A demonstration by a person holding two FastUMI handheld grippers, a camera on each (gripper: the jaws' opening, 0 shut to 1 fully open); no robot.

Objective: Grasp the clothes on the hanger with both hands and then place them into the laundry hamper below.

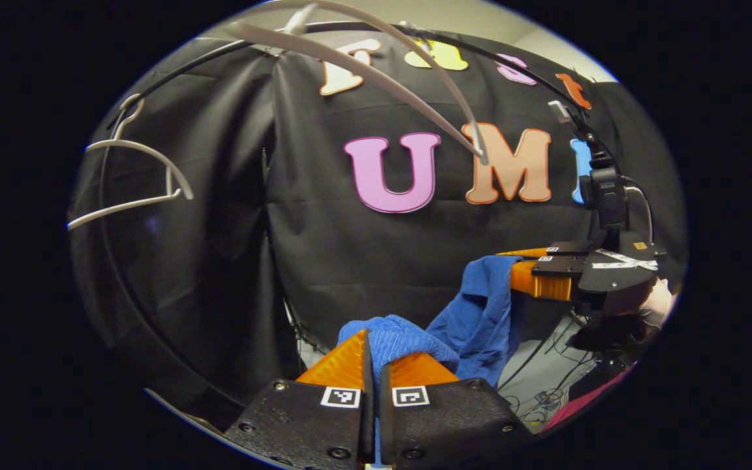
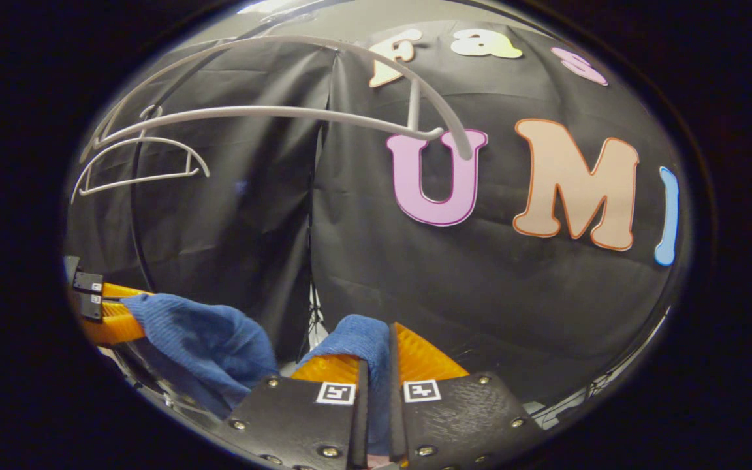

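Both grippers pinch one blue garment, held clear of the hangers.

In the left gripper view, the left gripper [image 1: 372, 356] at 6 o'clock has both fingers clamped on a fold of the blue garment [image 1: 480, 313], which runs toward 3 o'clock, where the right gripper [image 1: 527, 271] pinches its other end, a hand [image 1: 657, 301] behind it. Farther off, a bare white hanger [image 1: 376, 72] hangs at 12 o'clock and a second hanger [image 1: 141, 176] at 9 o'clock. In the right gripper view, that gripper's fingers are likewise closed on the cloth at 6 o'clock.
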